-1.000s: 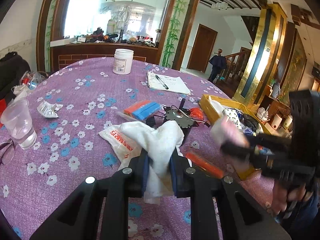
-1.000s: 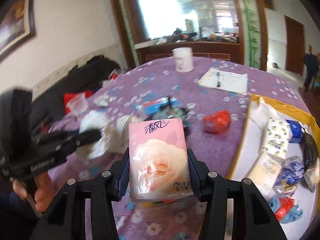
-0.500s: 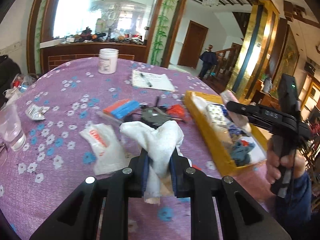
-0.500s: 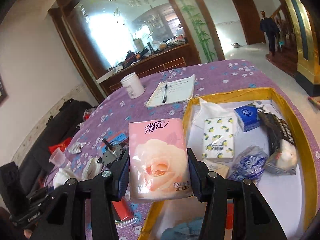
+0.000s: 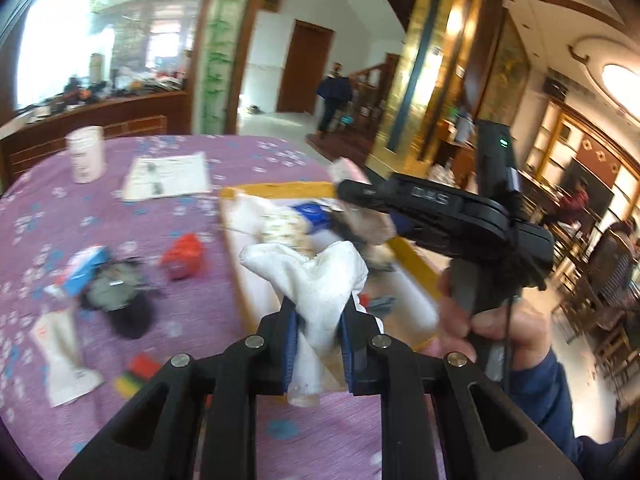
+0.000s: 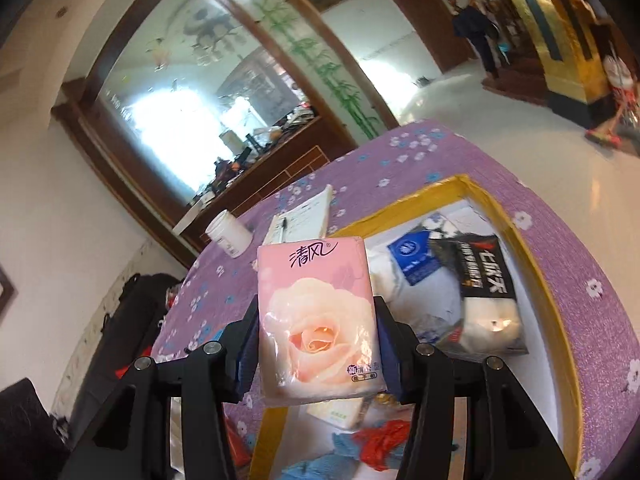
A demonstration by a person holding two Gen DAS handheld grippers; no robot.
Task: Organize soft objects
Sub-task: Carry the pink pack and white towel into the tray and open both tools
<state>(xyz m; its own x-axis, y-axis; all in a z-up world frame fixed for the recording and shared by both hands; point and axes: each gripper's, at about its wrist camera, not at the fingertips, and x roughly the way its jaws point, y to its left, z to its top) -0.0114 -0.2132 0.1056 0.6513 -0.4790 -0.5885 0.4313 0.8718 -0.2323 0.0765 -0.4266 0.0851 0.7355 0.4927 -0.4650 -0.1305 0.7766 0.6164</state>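
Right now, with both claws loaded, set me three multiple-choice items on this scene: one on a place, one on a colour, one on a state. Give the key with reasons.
1. Where does the black tissue pack lie?
A. inside the yellow-rimmed tray
B. on the notepad
C. on the floor

2. What colour is the tissue pack in the right claw?
A. green
B. pink
C. blue

3. What state is the left claw in?
A. open and empty
B. shut on the white cloth
C. shut on a jar

Key:
1 A, it rests within the tray's yellow rim.
2 B, the wrapper is pink with a rose print.
3 B, the cloth is pinched between both fingers.
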